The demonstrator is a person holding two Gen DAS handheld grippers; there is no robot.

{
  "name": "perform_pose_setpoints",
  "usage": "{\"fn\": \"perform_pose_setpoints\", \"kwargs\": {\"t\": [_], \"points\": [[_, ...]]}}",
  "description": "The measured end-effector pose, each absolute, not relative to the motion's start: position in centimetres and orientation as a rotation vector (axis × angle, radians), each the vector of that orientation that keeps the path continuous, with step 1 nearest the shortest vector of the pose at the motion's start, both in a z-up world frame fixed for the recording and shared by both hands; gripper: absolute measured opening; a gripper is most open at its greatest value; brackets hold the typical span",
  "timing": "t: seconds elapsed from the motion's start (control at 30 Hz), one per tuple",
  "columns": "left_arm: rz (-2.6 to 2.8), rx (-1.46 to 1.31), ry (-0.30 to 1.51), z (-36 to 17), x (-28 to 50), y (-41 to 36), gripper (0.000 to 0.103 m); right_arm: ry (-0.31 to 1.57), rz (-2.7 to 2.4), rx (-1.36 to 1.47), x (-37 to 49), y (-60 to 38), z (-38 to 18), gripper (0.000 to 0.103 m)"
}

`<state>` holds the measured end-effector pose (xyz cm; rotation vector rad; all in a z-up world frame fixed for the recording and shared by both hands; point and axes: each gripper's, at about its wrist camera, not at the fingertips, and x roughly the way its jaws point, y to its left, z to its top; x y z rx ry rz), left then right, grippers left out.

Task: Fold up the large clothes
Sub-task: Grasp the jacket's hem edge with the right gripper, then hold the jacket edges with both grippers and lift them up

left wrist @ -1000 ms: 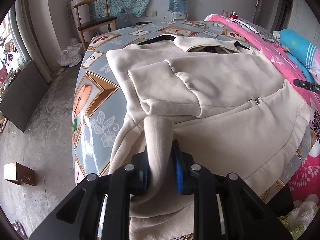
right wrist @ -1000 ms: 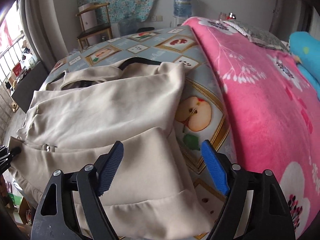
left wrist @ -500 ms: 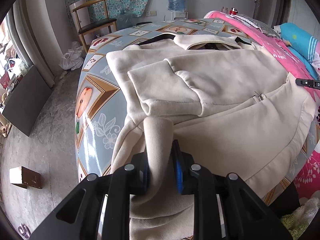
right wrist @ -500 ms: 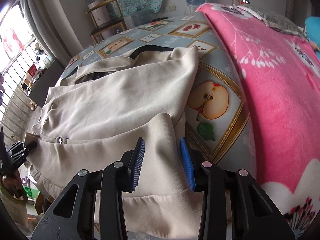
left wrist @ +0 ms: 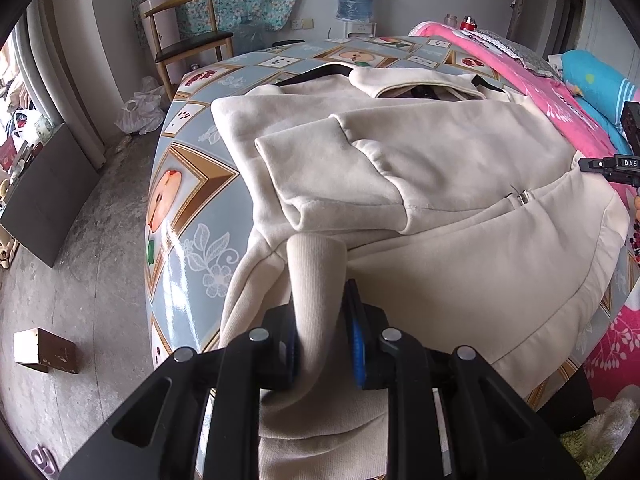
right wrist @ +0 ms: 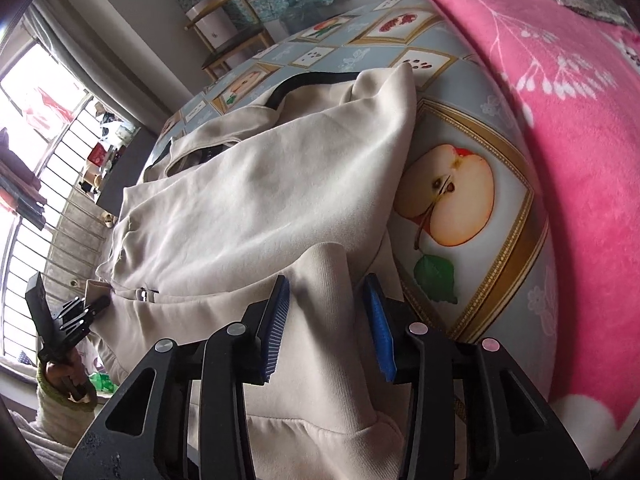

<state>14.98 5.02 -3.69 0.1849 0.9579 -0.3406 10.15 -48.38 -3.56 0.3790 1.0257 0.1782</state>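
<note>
Cream hooded jacket (left wrist: 420,168) lies spread on the table (left wrist: 188,200) with its fruit-print cloth, hem toward me. My left gripper (left wrist: 320,320) is clamped on the ribbed hem. My right gripper (right wrist: 326,316) straddles a raised hem fold, jaws easing apart, pads not pressing.

jacket (left wrist: 460,184): on table (left wrist: 188,216)
blanket (right wrist: 568,128): right of jacket
chair (left wrist: 184,36): behind table
box (left wrist: 44,350): floor, left of table

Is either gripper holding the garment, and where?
Left gripper clamps the cream jacket's ribbed hem; right gripper, jaws opening, straddles a hem fold.
</note>
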Motion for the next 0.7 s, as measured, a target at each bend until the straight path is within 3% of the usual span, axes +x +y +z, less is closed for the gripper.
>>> {"fn": "perform_pose_setpoints", "kwargs": {"t": [0.37,0.57,0.7], "points": [[-0.338,0.182,0.957,-3.7,15.0,5.0,0.020,1.056,0.188,0.280,9.3,-46.5,-3.5,0.035],[-0.314,0.204,0.932,-3.9,14.7,4.8,0.020,1.028,0.058,0.165,8.6,-44.9,-2.9,0.009],[-0.304,0.215,0.879,-3.1,13.6,4.8,0.009,0.950,-0.018,0.110,5.8,-43.4,-1.0,0.006]]}}
